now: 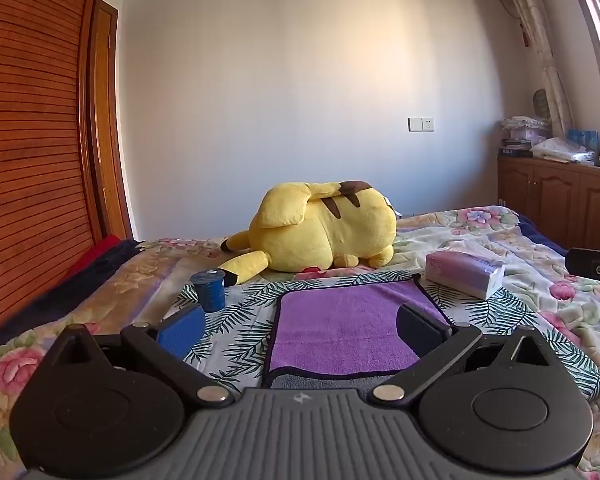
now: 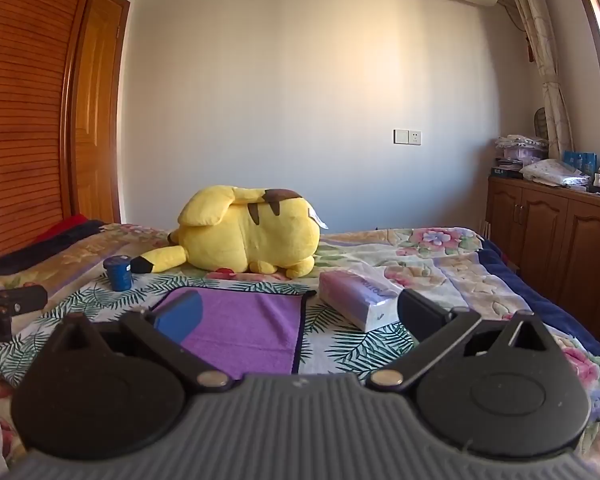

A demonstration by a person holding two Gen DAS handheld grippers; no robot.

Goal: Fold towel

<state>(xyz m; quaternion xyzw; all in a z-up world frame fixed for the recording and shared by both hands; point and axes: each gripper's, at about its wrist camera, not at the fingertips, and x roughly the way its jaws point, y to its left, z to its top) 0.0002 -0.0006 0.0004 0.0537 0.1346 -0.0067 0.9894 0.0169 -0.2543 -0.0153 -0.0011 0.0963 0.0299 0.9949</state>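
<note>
The purple towel (image 1: 348,328) lies flat on the bed (image 1: 540,280), on a leaf-print cloth (image 1: 236,320), with a grey underside showing along its near edge in the left wrist view, which suggests one fold is already laid or the near hem is turned. The left hand-held gripper (image 1: 302,324) hovers with its fingers spread wide and nothing between them; the towel sits straight ahead and just below, its left border falling between the two fingers. The right hand-held gripper (image 2: 300,314) is equally wide and empty, but from it the towel (image 2: 240,328) lies ahead and to the left, with its right border between the fingers. The towel looks roughly square, so no long axis is clear. Judged from this, the left one is nearer the cloth's middle. A tissue pack (image 2: 356,300), a blue cup (image 1: 209,290) and a yellow plush toy (image 1: 320,232) stand beyond the towel
</note>
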